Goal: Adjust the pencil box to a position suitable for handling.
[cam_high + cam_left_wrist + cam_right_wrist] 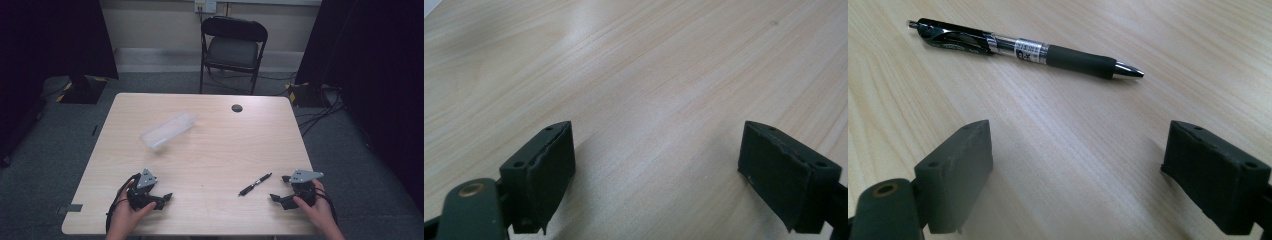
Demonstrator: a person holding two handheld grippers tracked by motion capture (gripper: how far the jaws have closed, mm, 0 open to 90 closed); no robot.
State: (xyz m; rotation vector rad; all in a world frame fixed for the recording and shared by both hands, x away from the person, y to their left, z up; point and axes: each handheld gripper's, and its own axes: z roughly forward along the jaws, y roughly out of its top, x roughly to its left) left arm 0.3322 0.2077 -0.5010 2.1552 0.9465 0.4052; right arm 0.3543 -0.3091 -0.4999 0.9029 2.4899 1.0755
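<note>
A black click pen [255,184] lies on the light wooden table [210,150] at the front right, tip toward the front. My right gripper [279,188] rests just right of it, a hand around it, jaws wide apart and pointing left at the pen. In the right gripper view the pen [1033,49] lies crosswise a little beyond the open gripper [1079,130], with nothing between the pads. My left gripper [161,191] sits at the front left, held by the other hand, also open. Its own view has the gripper [658,135] over bare wood.
A clear plastic case [167,131] lies at a slant on the table's left middle. A small black round cap [237,108] sits in the tabletop near the far edge. A black folding chair [232,47] stands behind the table. Cables run over the floor at the right.
</note>
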